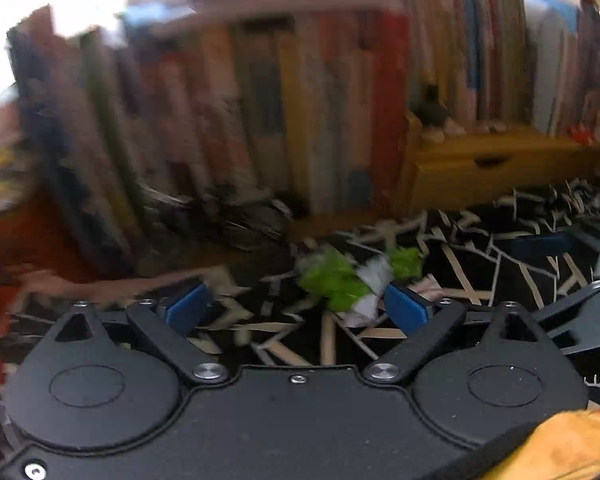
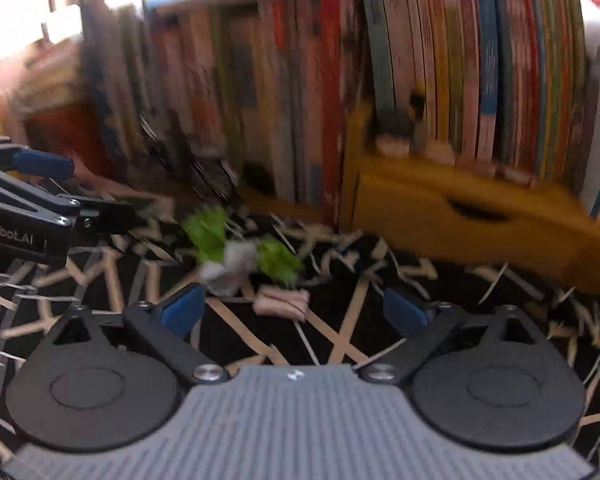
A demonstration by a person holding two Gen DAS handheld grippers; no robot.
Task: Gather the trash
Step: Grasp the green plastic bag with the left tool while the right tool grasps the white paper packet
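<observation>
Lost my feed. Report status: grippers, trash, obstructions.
Left gripper open, empty. Right gripper open, empty. Green-white wad and pink scrap lie on the patterned cloth, ungripped. Nothing blocks them; books stand behind.

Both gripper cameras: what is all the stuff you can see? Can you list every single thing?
crumpled trash: one clump, green and white, on the patterned cloth, ahead of both grippers
small wrapper: one, pale pink, on the cloth just right of the clump
patterned cloth: one, black with tan lines, covering the surface
books: a long row, many colours, standing along the back; too blurred to count
wooden drawer box: one, yellow, right of centre under the books
dark bundle: one, black and grey, at the foot of the books; too blurred to name
glove or sleeve: one, yellow-orange, bottom right corner of the left view
left gripper: black with blue pads, open
right gripper: black with blue pads, open
</observation>
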